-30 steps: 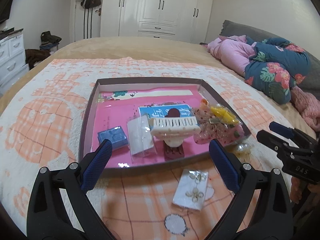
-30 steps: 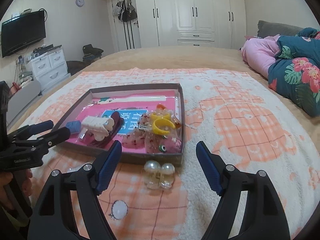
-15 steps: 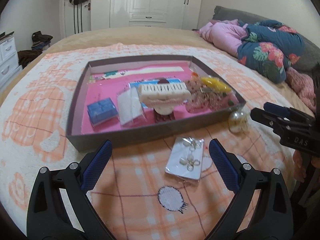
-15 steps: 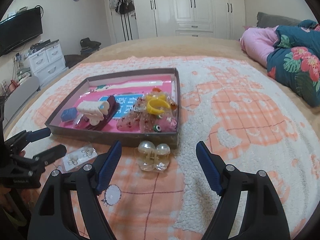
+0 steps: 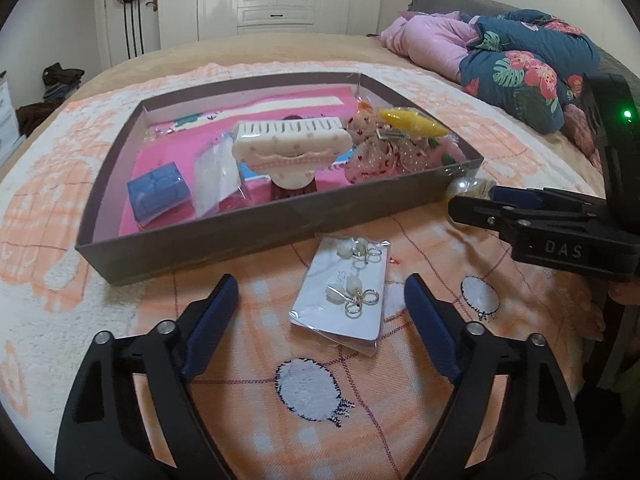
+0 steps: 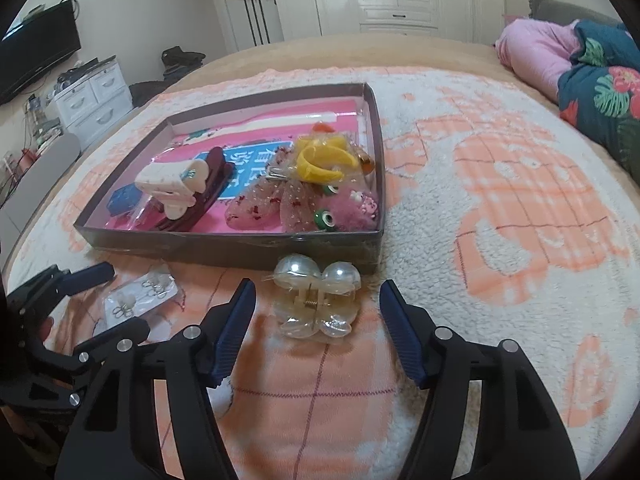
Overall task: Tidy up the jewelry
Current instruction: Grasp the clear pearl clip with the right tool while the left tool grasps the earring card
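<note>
The left tool (image 5: pixel 316 292) stands partly open and its jaws have just been closing; the earring card (image 5: pixel 342 292) lies on the blanket (image 5: pixel 460 400) between its 2 fingers, untouched by either pad. The right tool (image 6: pixel 318 292) is likewise partly open, jaws just closing, with the pearl hair clip (image 6: pixel 316 300) between its fingers and clear of both pads. Just ahead of both tools sits the tray (image 6: pixel 224 240) of jewelry, the clip nearly against its front wall.
</note>
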`<action>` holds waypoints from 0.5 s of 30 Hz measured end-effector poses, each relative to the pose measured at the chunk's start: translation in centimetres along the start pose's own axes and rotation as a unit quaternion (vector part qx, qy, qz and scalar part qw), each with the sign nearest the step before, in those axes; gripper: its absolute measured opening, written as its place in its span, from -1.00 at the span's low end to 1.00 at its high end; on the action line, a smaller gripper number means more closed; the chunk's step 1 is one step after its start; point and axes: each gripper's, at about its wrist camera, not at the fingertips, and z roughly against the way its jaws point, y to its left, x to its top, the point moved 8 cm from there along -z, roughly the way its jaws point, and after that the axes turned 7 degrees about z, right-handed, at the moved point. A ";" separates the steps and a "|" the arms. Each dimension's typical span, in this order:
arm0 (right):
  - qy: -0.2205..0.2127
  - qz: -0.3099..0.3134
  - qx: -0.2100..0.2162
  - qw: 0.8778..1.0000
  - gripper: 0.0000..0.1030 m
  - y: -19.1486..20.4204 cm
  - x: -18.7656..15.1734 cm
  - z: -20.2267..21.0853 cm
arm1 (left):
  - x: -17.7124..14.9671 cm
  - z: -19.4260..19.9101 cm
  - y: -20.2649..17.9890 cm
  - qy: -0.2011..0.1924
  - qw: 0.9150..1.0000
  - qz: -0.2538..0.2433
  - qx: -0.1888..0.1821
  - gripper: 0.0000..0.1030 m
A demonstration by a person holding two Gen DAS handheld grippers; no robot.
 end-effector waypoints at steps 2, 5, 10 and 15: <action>0.004 -0.004 0.000 1.000 0.16 -0.1 0.0 -0.4 | -0.1 -0.2 -0.1 0.003 1.000 -0.002 0.001 0.34; 0.004 -0.007 0.002 1.000 0.05 -0.2 0.1 -0.6 | -0.1 -0.1 -0.1 0.004 1.000 -0.001 0.001 0.12; 0.007 -0.010 0.014 1.000 -0.16 -0.2 0.1 -0.9 | -0.1 0.1 -0.1 0.004 1.000 -0.003 0.002 -0.34; 0.005 -0.004 0.024 1.000 -0.16 0.4 -0.1 -0.5 | 0.2 0.5 0.4 0.004 1.000 0.007 0.000 -0.36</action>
